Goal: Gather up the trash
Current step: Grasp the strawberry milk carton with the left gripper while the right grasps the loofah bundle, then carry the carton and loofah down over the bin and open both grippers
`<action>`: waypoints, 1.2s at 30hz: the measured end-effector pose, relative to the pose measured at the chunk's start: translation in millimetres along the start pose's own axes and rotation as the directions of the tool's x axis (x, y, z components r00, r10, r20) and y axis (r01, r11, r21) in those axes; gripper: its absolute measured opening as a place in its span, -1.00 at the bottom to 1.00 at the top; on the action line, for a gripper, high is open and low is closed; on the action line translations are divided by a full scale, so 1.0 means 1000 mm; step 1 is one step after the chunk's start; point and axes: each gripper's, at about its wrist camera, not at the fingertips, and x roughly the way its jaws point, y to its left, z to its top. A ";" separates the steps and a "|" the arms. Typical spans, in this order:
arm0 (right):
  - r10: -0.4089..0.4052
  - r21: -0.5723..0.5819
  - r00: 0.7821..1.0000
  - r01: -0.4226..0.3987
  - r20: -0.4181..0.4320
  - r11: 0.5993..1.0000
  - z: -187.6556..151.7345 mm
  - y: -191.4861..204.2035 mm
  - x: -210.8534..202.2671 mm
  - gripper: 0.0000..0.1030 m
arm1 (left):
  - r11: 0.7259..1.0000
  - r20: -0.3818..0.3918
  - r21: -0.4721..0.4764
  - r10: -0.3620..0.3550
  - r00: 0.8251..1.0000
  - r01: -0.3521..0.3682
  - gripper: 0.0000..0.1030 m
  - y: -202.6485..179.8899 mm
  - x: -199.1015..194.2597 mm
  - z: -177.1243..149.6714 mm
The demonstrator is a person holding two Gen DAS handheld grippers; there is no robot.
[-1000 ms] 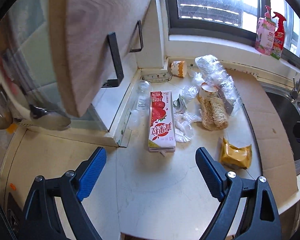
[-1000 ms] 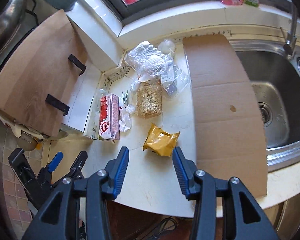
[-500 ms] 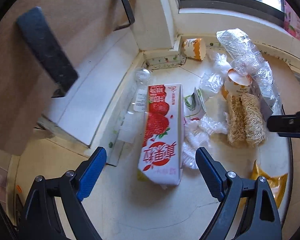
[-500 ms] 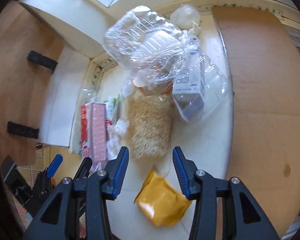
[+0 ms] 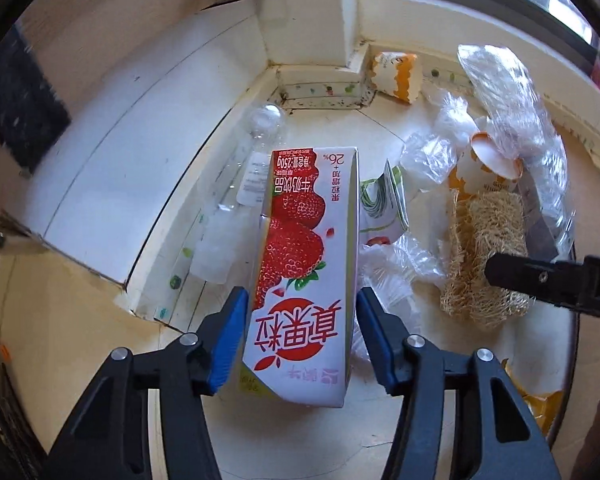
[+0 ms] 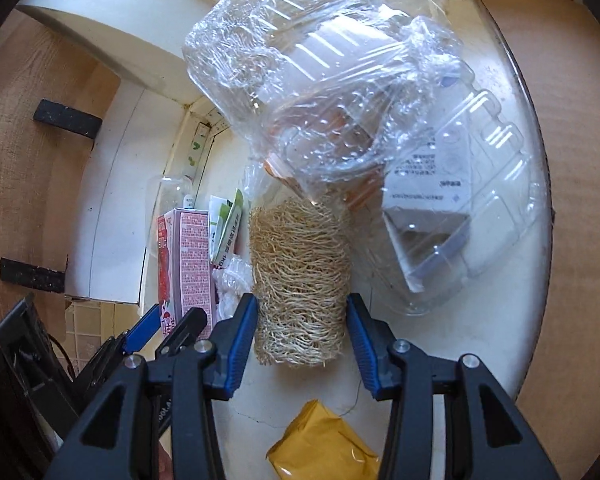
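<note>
The left gripper (image 5: pixel 300 332) is closing around the strawberry milk carton (image 5: pixel 306 272) lying beside the loofah (image 6: pixel 298 284) — which the right gripper (image 6: pixel 302 328) is straddling, jaws apart — so squeezing squarely matters

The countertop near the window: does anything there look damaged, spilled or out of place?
Yes. A clear plastic bottle lies crushed flat beside the strawberry milk carton, which lies on its side. Behind the loofah, a clear clamshell tray is buckled under crumpled plastic wrap. I see no spilled liquid.
</note>
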 end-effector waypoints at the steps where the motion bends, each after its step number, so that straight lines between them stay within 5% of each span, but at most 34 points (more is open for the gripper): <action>1: 0.002 -0.008 1.000 -0.001 0.003 1.000 0.000 0.000 -0.001 -0.21 | 1.000 0.003 -0.015 -0.012 1.000 0.012 0.04 0.002 -0.002 -0.001; 18: 0.047 -0.078 0.989 -0.036 0.138 0.996 -0.065 0.034 -0.085 -0.30 | 0.995 0.131 -0.052 -0.073 0.989 0.080 0.01 0.021 -0.105 -0.077; 30: 0.013 -0.044 0.974 -0.004 0.228 0.999 -0.225 0.084 -0.153 -0.30 | 0.983 0.240 0.069 -0.181 0.954 0.169 0.01 0.070 -0.223 -0.213; 36: -0.043 -0.046 0.976 0.054 0.212 0.997 -0.320 0.099 -0.158 -0.30 | 0.971 0.222 0.107 -0.233 0.947 0.214 0.01 0.088 -0.245 -0.292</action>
